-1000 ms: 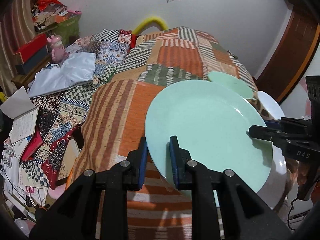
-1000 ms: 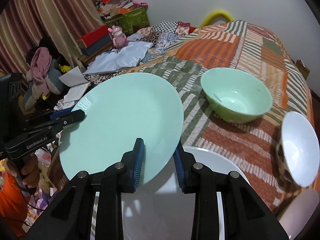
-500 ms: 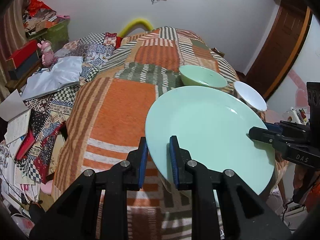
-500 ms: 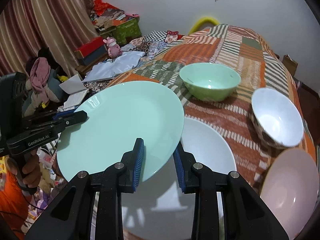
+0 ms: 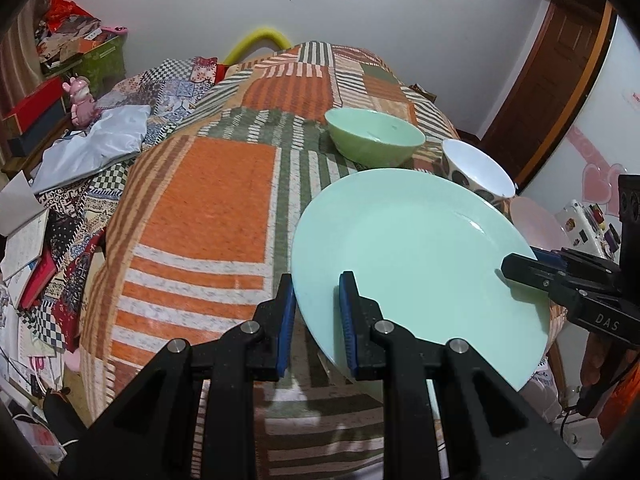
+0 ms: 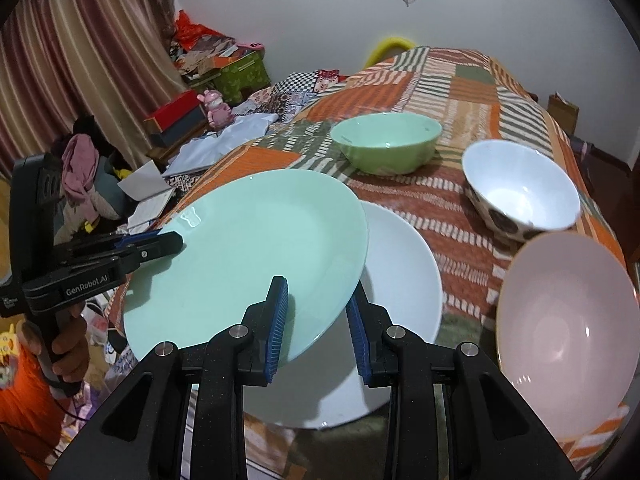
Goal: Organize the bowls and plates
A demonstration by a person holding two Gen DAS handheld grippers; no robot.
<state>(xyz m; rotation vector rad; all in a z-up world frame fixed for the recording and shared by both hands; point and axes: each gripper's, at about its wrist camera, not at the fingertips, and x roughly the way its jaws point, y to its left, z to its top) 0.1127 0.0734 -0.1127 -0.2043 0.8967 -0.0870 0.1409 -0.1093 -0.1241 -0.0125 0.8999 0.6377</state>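
Where mint plate (image 6: 256,248) overlaps, white plate (image 6: 400,280) hides (partly).

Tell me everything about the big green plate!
The mint green plate is round, smooth and shiny, probably glazed ceramic or glass, with nothing on it. It is lifted off the quilt and tilted. The left hand-held gripper clamps one edge and the right hand-held gripper clamps the opposite edge. Part of it hangs over the white plate below; whether they touch is unclear.
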